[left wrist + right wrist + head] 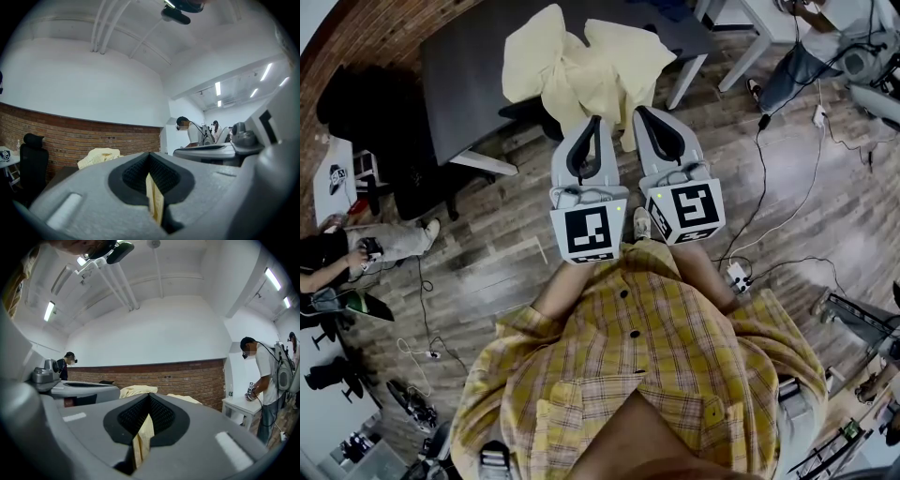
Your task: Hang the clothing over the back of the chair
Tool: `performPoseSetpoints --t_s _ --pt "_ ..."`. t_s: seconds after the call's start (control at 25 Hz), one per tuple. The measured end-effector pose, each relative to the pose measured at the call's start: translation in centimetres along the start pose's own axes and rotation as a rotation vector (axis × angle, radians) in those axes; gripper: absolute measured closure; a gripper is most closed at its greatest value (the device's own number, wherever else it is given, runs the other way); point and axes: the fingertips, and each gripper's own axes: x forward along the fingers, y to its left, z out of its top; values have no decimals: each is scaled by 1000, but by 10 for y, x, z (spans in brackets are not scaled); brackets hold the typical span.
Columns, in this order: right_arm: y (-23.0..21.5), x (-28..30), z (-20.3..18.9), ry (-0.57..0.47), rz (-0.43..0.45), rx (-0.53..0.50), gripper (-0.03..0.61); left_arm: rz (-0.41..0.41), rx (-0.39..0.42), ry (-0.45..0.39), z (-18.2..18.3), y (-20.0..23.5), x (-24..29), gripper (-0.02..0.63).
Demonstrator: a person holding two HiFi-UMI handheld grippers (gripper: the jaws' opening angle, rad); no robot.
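Brick wall [93, 136], wood plank floor [506, 244], dark table [478, 56], ceiling strip lights [273, 278].

A dark table [478, 66] stands by the brick wall [356, 37]; cables [811, 178] trail across the wooden floor [487, 244].

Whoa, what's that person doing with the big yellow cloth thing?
A person in a yellow checked shirt holds a gripper in each hand. The left gripper and the right gripper are both shut on a pale yellow garment, each pinching a fold of it. The garment is bunched up in front of the person, over the edge of a dark table. It's hard to tell whether a chair is under it.
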Motion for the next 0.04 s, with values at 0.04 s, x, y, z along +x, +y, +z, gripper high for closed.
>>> performPoseSetpoints --t_s 0.04 --pt "0 0 0 -1 0 1 580 1 3 4 0 0 0 616"
